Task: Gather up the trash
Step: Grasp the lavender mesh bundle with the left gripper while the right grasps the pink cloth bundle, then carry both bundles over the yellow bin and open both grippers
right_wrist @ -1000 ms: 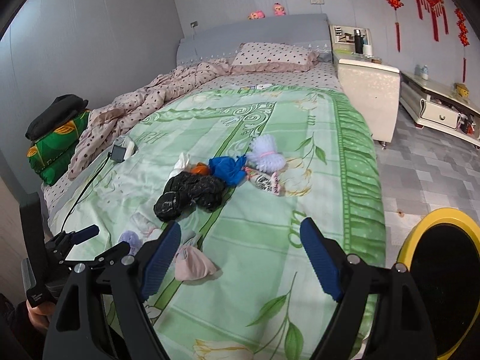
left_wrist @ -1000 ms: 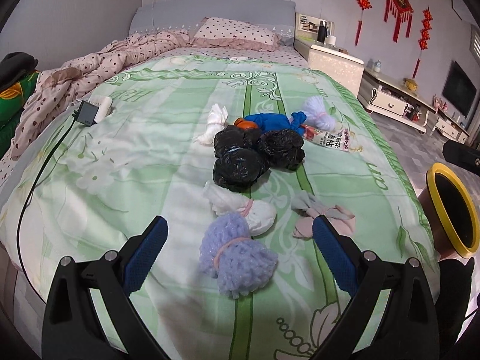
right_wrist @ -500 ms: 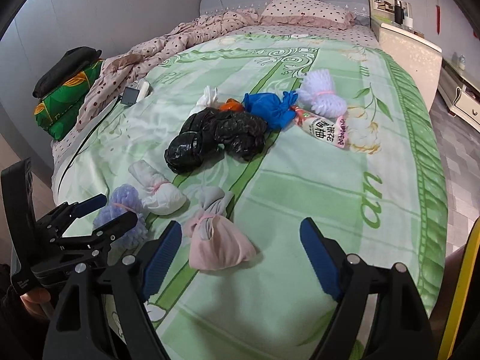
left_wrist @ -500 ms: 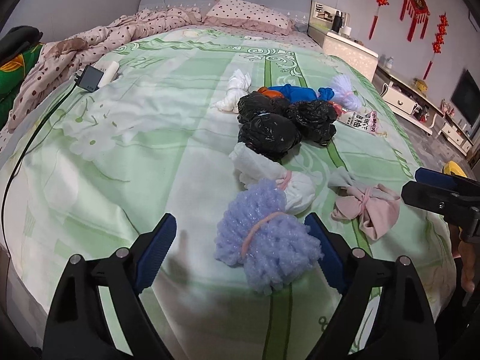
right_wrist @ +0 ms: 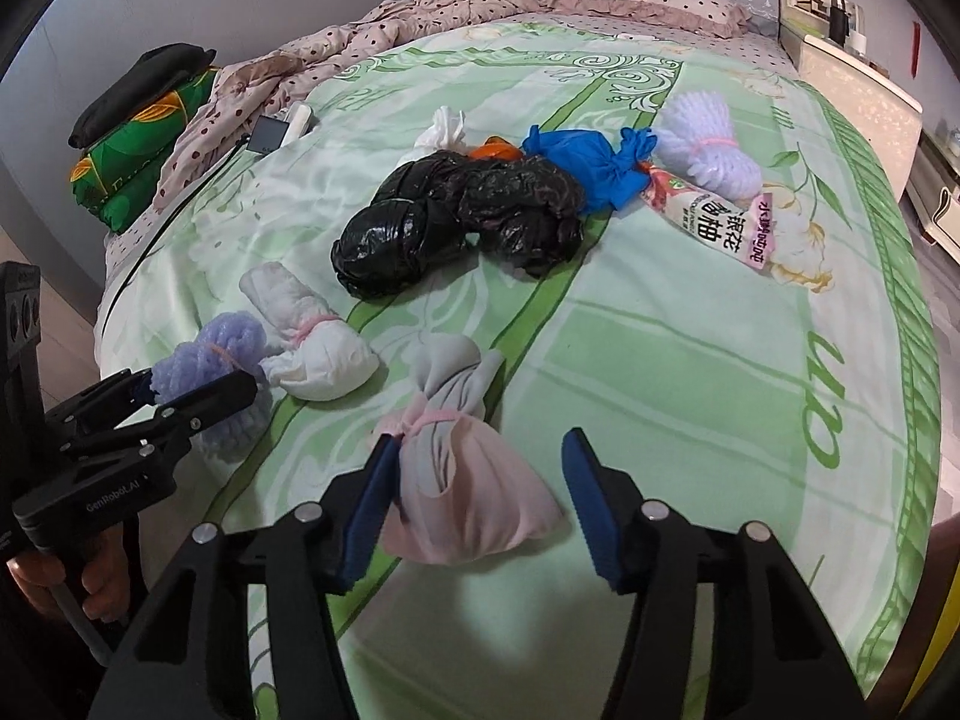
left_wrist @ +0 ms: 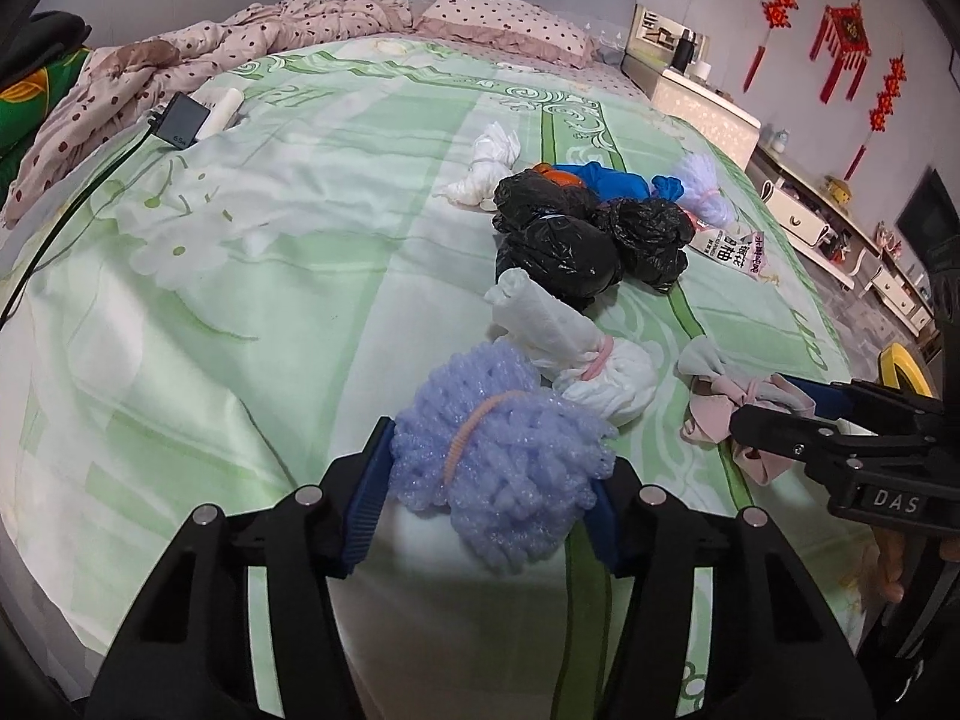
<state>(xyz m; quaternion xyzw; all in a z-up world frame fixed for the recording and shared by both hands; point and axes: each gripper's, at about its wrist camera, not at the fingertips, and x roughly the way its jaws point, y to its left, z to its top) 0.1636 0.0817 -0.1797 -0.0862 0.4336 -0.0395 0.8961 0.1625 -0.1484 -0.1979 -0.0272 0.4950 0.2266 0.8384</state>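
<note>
Both hand-held grippers closing on trash bundles at the bed's near edge

Left hand-held gripper (left_wrist: 489, 495) pinches the lilac foam bundle (left_wrist: 498, 456); right hand-held gripper (right_wrist: 477, 507) closes around the pink bundle (right_wrist: 468, 492), left pad touching, right pad apart, on the green bed (right_wrist: 690, 372).

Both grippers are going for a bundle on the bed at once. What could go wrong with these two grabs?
1. The right gripper is closing on the pink bundle, which sits toward its left pad; the right pad is still clear, so the grip may push it sideways.
2. The left gripper is closing around the purple foam bundle, which touches the white bundle; lifting could drag that along.
3. Both bundles look soft and might squeeze out.
</note>
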